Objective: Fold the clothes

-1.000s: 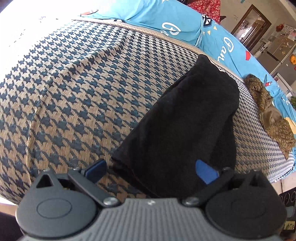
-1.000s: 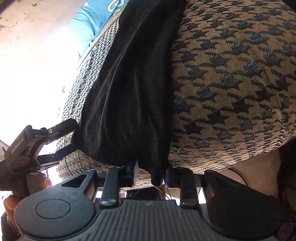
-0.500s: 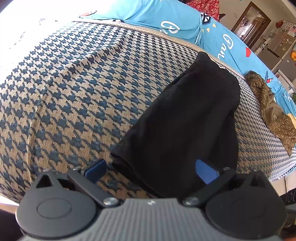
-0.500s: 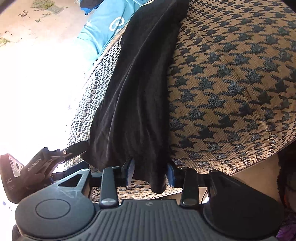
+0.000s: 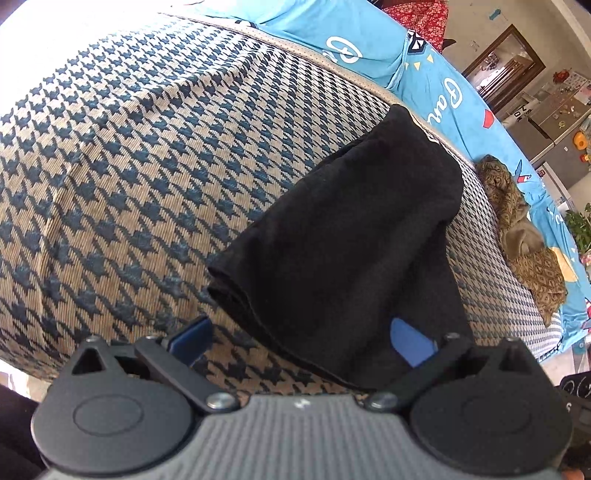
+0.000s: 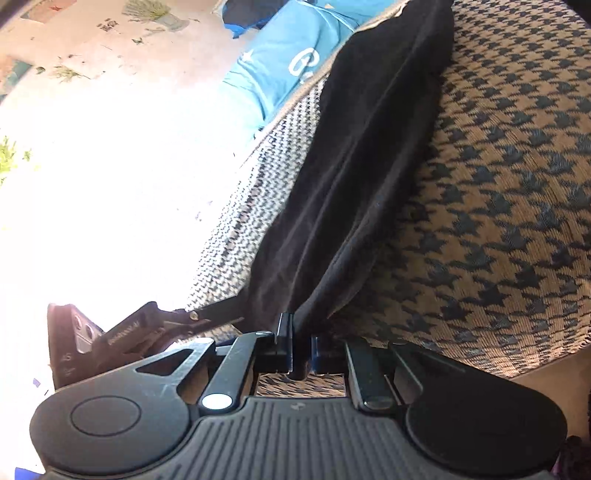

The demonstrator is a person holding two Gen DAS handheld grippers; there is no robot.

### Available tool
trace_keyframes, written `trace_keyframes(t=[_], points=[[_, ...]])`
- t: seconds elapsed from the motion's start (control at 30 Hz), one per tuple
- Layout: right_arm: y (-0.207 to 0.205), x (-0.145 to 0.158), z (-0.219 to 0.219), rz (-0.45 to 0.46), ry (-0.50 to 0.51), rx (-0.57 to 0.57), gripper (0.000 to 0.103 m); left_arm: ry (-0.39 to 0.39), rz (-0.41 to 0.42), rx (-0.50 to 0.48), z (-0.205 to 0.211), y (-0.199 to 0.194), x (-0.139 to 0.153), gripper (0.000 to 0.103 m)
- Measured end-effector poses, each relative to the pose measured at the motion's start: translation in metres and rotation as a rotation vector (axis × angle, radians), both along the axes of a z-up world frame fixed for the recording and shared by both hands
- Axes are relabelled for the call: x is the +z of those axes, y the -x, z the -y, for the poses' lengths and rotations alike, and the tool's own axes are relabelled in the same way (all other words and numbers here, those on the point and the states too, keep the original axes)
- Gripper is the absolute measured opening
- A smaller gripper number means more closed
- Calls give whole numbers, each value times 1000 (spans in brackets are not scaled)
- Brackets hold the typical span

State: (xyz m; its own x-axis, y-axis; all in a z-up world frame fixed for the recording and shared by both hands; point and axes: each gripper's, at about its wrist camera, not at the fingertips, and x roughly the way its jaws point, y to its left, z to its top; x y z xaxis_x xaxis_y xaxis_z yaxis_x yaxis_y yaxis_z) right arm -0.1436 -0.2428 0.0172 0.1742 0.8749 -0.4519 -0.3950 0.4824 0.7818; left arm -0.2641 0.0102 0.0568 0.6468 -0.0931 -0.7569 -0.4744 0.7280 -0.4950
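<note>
Your right gripper (image 6: 302, 341) has just closed on the near edge of the black garment (image 6: 354, 177) and lifted it for folding; your left gripper (image 5: 301, 334) waits wide beside it.

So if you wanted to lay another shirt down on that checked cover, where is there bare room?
The widest bare stretch of the checked cover lies left of the black garment, running up to the blue sheet. Right of the garment only a narrow strip remains before the brown patterned cloth, so that side is crowded.
</note>
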Motion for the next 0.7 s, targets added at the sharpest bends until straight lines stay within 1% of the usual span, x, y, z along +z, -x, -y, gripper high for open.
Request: trace_keyframes(t=[0.13,0.23,0.43,0.53,0.7], points=[[-2,8,5,9,-50,-13,10,78,13,-1,1,7,-4,103],[-3,12,5,9,-80,-20,10,111,24,-7,4,6,-7,103],[-5,13,7,5,-90,-30,10,185,55,10,8,-10,-11,103],[-2,12,13,7,-99,-30,10,206,69,29,9,-18,-13,103],[-3,13,17,2,-113,-36,10,208,80,74,10,-35,-14,103]])
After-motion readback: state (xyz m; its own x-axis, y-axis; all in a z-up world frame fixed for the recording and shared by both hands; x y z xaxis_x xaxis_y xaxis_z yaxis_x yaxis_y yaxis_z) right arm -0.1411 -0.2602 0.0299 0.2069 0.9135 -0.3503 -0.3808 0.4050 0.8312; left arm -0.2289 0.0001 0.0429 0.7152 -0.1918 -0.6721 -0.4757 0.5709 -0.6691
